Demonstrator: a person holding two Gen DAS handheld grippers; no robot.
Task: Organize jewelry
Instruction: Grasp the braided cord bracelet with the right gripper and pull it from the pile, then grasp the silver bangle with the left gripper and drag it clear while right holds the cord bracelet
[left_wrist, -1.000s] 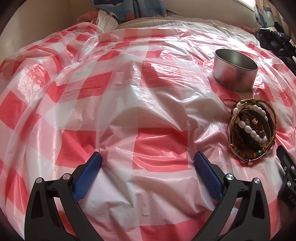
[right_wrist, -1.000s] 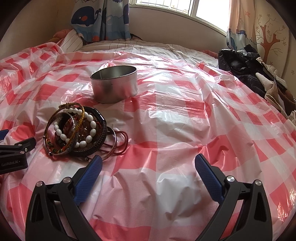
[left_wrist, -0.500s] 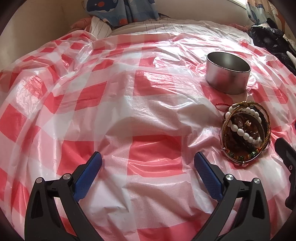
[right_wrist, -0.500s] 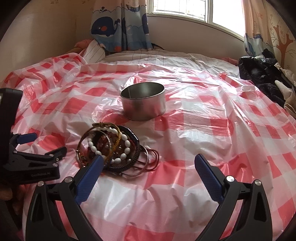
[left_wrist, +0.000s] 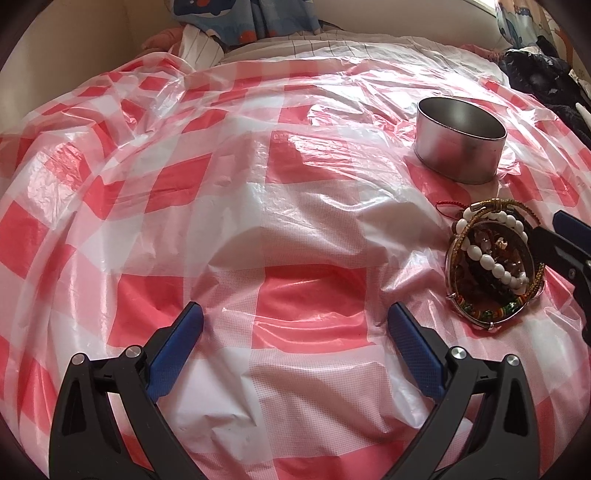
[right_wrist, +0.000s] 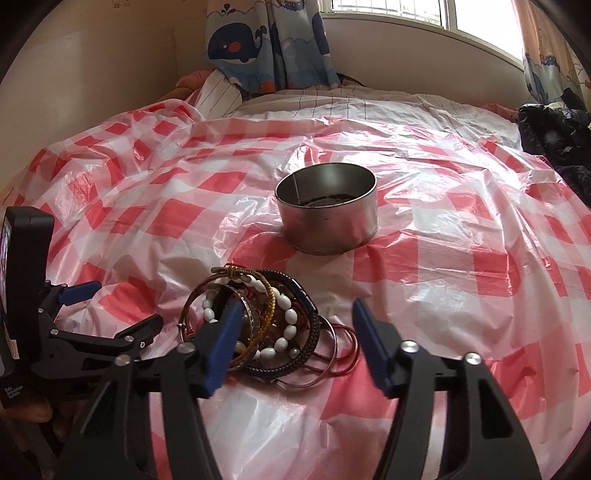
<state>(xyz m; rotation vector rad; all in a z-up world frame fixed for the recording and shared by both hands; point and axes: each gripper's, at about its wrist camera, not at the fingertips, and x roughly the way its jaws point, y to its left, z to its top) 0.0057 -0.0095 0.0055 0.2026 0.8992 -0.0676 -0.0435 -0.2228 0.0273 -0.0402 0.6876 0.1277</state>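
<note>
A pile of bracelets lies on the red-and-white checked plastic sheet: white beads, braided cords, dark leather bands and thin red bangles. It also shows in the left wrist view. A round metal tin stands just behind the pile; it also shows in the left wrist view. My right gripper is open and hangs over the pile, one finger above its left part. My left gripper is open and empty over bare sheet, left of the pile; it also shows in the right wrist view.
The sheet covers a bed. Dark clothes are heaped at the right edge. Whale-print curtains and a wall stand behind. Striped bedding shows past the sheet's far edge.
My right gripper has moved left and forward over the bracelet pile, and its fingers stand a little closer together. My left gripper has drawn back a little; the tin and pile have not moved.
</note>
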